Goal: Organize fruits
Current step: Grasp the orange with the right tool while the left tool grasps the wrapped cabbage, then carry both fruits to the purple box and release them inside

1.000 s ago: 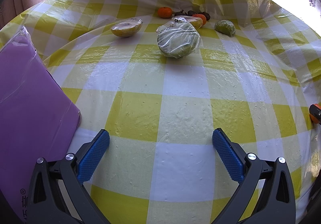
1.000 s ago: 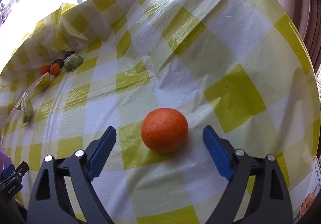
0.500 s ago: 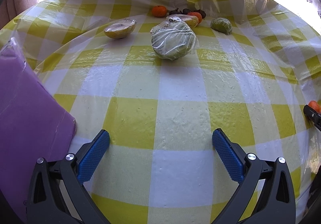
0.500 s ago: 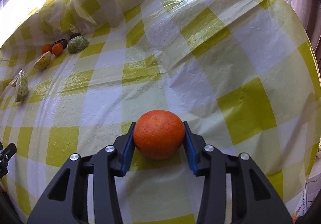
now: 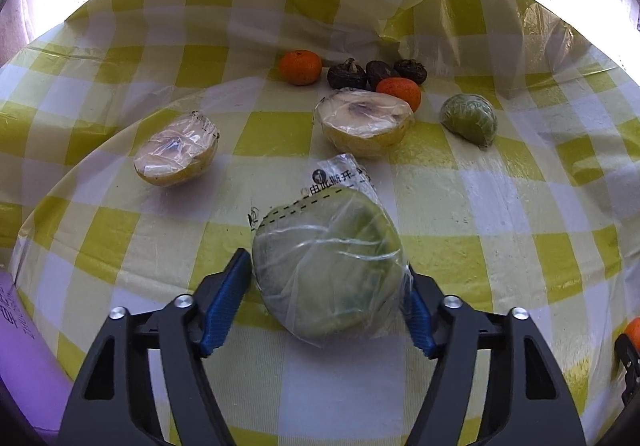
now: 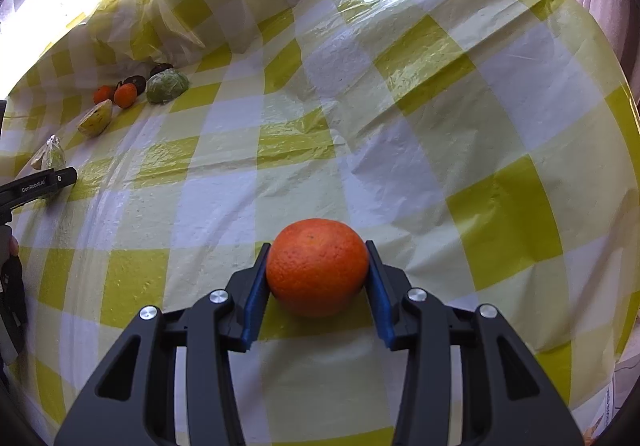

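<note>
A green fruit in clear plastic wrap (image 5: 320, 246) lies on the yellow-checked tablecloth (image 5: 500, 206). My left gripper (image 5: 326, 274) is closing around it, and both blue pads (image 5: 226, 298) touch the wrap. In the right wrist view a large orange (image 6: 317, 266) rests on the cloth with my right gripper (image 6: 318, 250) shut on it, pads pressed to both sides. The left gripper's finger (image 6: 40, 184) shows at that view's left edge beside the wrapped green fruit (image 6: 52, 158).
Farther back lie two wrapped yellow fruit halves (image 5: 176, 150) (image 5: 366, 124), two small oranges (image 5: 300, 67) (image 5: 399, 91), three dark round items (image 5: 347, 73) and a wrapped green piece (image 5: 469, 119). A purple box (image 5: 24, 346) sits at the left. The cloth bunches up at the back.
My left gripper has moved forward to the wrapped green fruit and its jaws have narrowed onto it. My right gripper went from open to shut on the orange and has rolled slightly.
</note>
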Motion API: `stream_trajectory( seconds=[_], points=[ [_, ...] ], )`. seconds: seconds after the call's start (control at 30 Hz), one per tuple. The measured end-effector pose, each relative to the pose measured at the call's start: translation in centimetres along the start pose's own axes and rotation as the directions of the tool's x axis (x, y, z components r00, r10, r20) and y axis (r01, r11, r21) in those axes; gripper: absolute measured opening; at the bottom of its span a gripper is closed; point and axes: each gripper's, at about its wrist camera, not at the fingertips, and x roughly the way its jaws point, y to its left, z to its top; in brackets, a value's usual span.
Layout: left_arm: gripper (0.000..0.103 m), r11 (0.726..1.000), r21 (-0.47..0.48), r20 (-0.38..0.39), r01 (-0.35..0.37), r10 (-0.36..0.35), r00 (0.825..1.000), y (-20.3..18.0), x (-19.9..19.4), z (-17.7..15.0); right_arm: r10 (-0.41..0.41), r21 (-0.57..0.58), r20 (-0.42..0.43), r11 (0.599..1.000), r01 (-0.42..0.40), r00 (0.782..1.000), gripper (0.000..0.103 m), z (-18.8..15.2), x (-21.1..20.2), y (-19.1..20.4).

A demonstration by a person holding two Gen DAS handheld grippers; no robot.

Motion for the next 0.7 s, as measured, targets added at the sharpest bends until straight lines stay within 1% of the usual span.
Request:
stream_trajectory(
  seconds=[0.13, 0.23, 0.4, 0.53, 0.7],
  points=[
    [0.056, 0.999, -0.030, 0.019, 0.038, -0.037, 0.999, 0.6, -0.7, -0.6, 0.003, -0.005, 0.011, 1.000, -0.003, 1.000, 0.045, -0.1, 0.0, -0.1],
    [0.056, 0.999, -0.032, 0.047, 0.036, -0.034, 0.998, 0.5, -1.8, -1.5, 0.011, 0.000, 0.012, 1.000, -0.011, 1.000, 0.045, -0.1, 0.0, -0.3],
    [0.056, 0.998, -0.042, 0.061, 0.041, -0.038, 0.997, 0.4, -3.4, -3.3, 0.015, 0.003, 0.015, 1.000, -0.015, 1.000, 0.045, -0.2, 0.0, -0.3],
    [0.056, 0.997, -0.064, 0.057, 0.053, -0.049, 0.997, 0.9, -4.7, -5.2, 0.040, 0.013, 0.019, 0.999, -0.040, 0.999, 0.044, -0.2, -0.1, -0.6],
    [0.056, 0.997, -0.042, 0.063, 0.064, -0.062, 0.996, 0.9, -7.4, -8.8, 0.041, 0.015, 0.022, 0.999, -0.042, 0.999, 0.044, -0.3, -0.2, -0.5]
  ],
)
